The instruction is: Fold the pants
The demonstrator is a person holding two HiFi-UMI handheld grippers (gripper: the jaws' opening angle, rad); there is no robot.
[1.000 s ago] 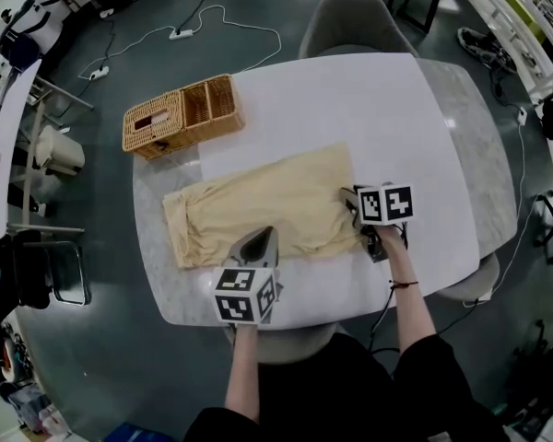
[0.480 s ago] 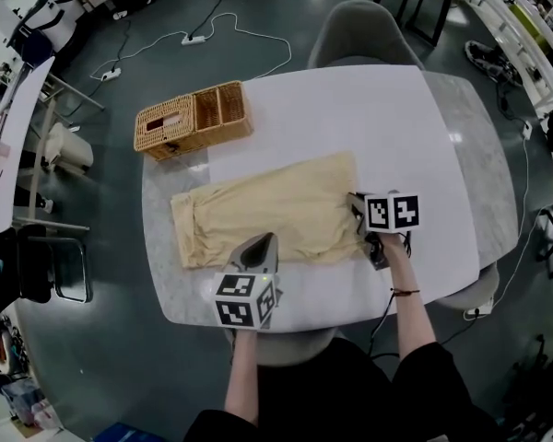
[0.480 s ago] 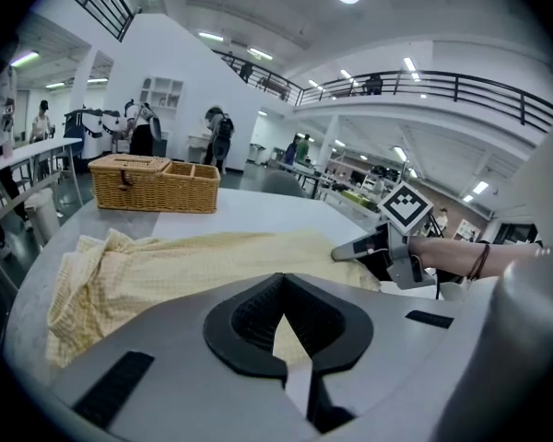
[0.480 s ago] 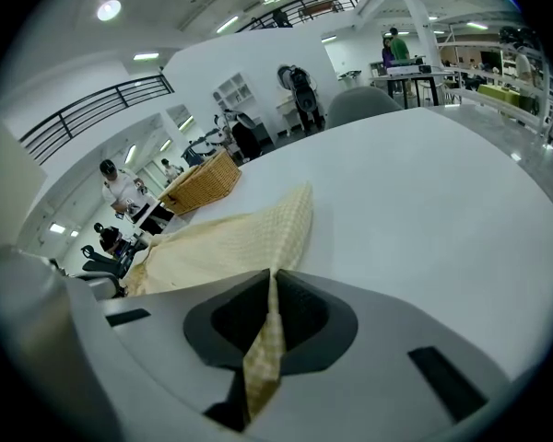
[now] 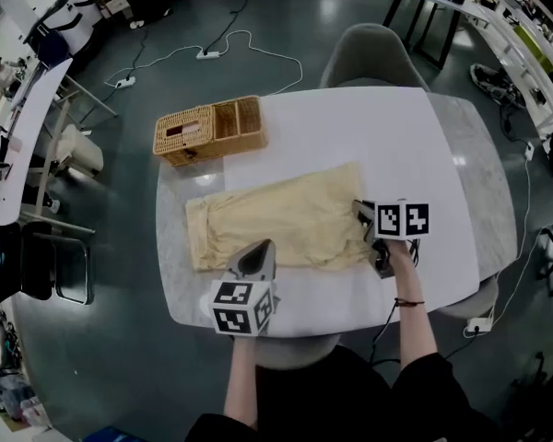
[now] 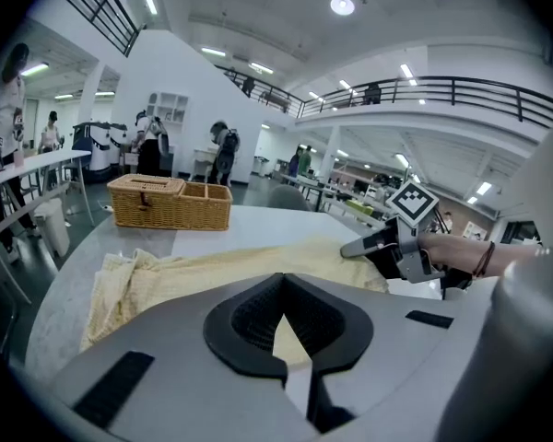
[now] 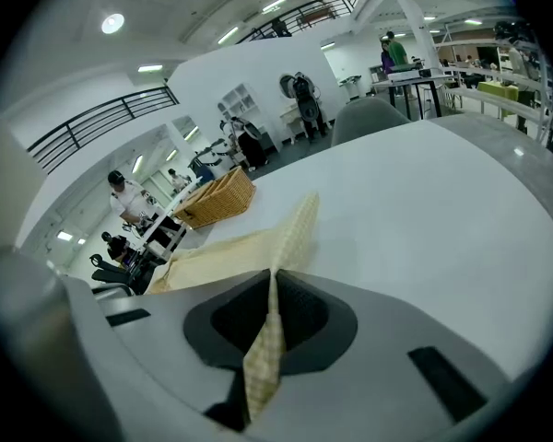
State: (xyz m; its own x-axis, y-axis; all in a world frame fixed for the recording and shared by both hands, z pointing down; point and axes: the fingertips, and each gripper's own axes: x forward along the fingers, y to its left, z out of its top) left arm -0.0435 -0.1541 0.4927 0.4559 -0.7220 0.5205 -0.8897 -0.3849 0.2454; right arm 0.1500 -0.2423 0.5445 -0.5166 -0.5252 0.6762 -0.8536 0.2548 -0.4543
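Observation:
Pale yellow pants (image 5: 276, 219) lie spread lengthwise on the white table (image 5: 350, 127). My left gripper (image 5: 261, 249) sits at their near long edge. In the left gripper view its jaws (image 6: 281, 334) are closed with a sliver of the cloth (image 6: 194, 270) between the pads. My right gripper (image 5: 361, 208) is at the pants' right end. Its jaws (image 7: 270, 311) have just been closing and are shut on a raised fold of the checked cloth (image 7: 295, 228), which runs up between the pads. The right gripper (image 6: 355, 247) also shows in the left gripper view.
A wicker basket (image 5: 207, 129) with two compartments stands at the table's far left corner. A grey chair (image 5: 373, 53) is tucked in at the far side. Cables and a power strip (image 5: 207, 53) lie on the floor beyond. Bare white tabletop stretches behind and to the right of the pants.
Both grippers have risen slightly at the pants' edges, and the right end of the cloth is now pinched up off the table. The rest of the pants lies as before.

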